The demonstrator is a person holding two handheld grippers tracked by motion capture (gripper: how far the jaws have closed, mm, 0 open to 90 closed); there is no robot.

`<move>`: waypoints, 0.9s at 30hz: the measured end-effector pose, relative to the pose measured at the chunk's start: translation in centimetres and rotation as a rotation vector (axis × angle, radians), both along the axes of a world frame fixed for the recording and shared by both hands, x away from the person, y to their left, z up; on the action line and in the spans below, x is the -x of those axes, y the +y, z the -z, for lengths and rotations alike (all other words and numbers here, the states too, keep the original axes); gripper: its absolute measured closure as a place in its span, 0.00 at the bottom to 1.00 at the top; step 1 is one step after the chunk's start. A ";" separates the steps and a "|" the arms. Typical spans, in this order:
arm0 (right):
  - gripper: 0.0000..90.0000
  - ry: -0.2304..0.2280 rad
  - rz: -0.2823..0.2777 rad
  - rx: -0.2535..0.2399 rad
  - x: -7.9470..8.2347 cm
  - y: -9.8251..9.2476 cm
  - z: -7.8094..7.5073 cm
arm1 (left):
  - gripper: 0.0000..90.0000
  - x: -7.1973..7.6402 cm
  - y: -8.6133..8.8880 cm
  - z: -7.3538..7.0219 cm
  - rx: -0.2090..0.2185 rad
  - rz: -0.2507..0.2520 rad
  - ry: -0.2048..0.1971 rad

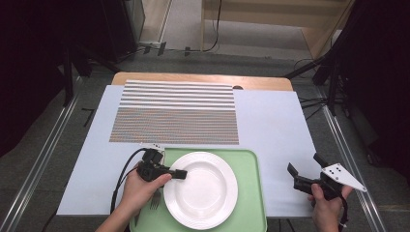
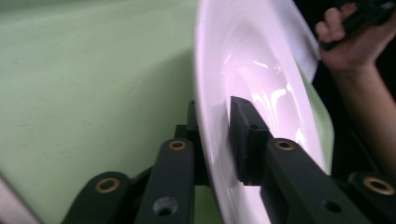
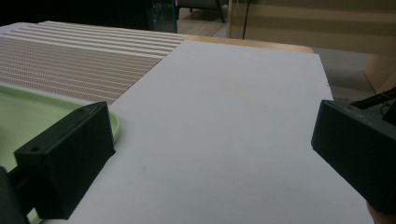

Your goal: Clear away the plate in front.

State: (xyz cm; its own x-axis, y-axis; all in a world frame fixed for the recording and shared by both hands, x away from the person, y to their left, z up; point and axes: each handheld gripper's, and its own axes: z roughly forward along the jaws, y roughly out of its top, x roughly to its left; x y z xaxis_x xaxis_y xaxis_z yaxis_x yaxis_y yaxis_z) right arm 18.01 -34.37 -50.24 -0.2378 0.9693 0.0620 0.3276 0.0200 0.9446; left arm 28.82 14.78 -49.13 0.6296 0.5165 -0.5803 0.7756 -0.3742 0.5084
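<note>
In the high view we see a white plate (image 1: 200,189) lying on a green tray (image 1: 251,193) in the lower middle of the frame, with the tray resting on a pale sheet (image 1: 270,125) that covers the table. Our left gripper (image 1: 180,174) comes in from the lower left and reaches over the left edge of the plate. In the left gripper view the plate (image 2: 261,70) runs up the middle of the frame: one jaw sits on its inner face and the other behind its rim, so the rim lies between the two. Whether the pads actually press on the rim we cannot tell; the jaws stand narrow around it. A fork (image 1: 154,198) lies on the tray at the lower left, just beside the plate and partly under our left hand (image 1: 140,191).

Our right gripper (image 1: 296,175) hovers at the lower right of the high view, over the pale sheet and well apart from the tray. In the right gripper view its two black jaws stand wide apart with nothing between them, the tray's corner (image 3: 28,112) showing at the left edge. A striped mat (image 1: 176,112) lies in the upper middle of the high view, beyond the tray
</note>
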 end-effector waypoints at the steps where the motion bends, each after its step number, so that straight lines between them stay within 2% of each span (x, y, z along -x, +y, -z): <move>1: 0.00 0.003 0.002 0.000 0.0 0.0 0.0 | 0.82 0.0 -0.1 0.2 -0.020 -0.002 -0.009; 2: 0.00 0.003 0.002 0.000 0.0 0.0 0.0 | 0.82 0.0 -0.1 0.2 -0.020 -0.002 -0.009; 3: 0.00 0.005 0.003 0.001 0.0 0.0 0.0 | 0.82 0.1 -0.1 0.3 -0.040 0.001 -0.017; 4: 0.00 0.005 0.003 0.001 0.0 0.0 0.0 | 0.82 0.1 0.0 0.4 -0.030 0.003 -0.014; 5: 0.00 -0.001 0.001 0.007 -0.1 0.0 0.0 | 0.80 0.1 -0.1 0.5 -0.078 0.006 -0.033; 6: 0.00 -0.001 0.001 0.007 -0.1 0.0 0.0 | 0.77 0.1 -0.1 0.5 -0.078 0.006 -0.033; 8: 0.00 0.005 0.003 0.001 0.0 0.0 0.0 | 0.79 0.1 -0.1 0.6 -0.076 0.013 -0.031; 9: 0.00 0.007 0.004 0.000 0.0 0.0 0.0 | 0.78 0.2 -0.1 0.6 -0.082 0.015 -0.044; 14: 0.00 0.010 0.005 0.000 -0.1 0.0 0.1 | 0.75 0.2 0.0 0.6 -0.093 0.023 -0.054; 15: 0.00 0.009 0.004 0.002 0.0 0.0 0.0 | 0.72 0.3 -0.2 0.5 -0.119 0.017 -0.087; 16: 0.00 0.009 0.004 0.002 0.0 0.0 0.0 | 0.71 0.3 -0.2 0.5 -0.119 0.017 -0.087; 17: 0.00 0.003 0.004 0.009 -0.1 0.0 0.0 | 0.70 0.5 -0.3 0.4 -0.134 0.019 -0.119; 18: 0.00 0.003 0.004 0.009 -0.1 0.0 0.0 | 0.68 0.5 -0.3 0.4 -0.134 0.019 -0.119; 19: 0.00 0.008 0.004 0.003 0.0 0.0 0.0 | 0.65 0.7 -0.3 0.2 -0.149 0.001 -0.149; 20: 0.00 0.009 0.006 0.001 0.0 0.0 0.1 | 0.61 0.7 -0.1 0.2 -0.145 0.001 -0.153; 21: 0.00 0.010 0.007 0.001 0.0 0.0 0.1 | 0.59 0.6 0.0 0.1 -0.124 0.013 -0.154; 24: 0.00 0.009 0.005 0.004 -0.1 0.0 0.1 | 0.54 0.8 0.3 0.1 -0.098 0.031 -0.167; 26: 0.00 0.010 0.005 0.007 -0.1 0.0 0.1 | 0.46 0.9 0.3 0.1 -0.093 0.028 -0.177; 27: 0.00 0.015 0.006 0.002 -0.1 0.0 0.1 | 0.42 1.3 0.2 -0.1 -0.088 0.030 -0.205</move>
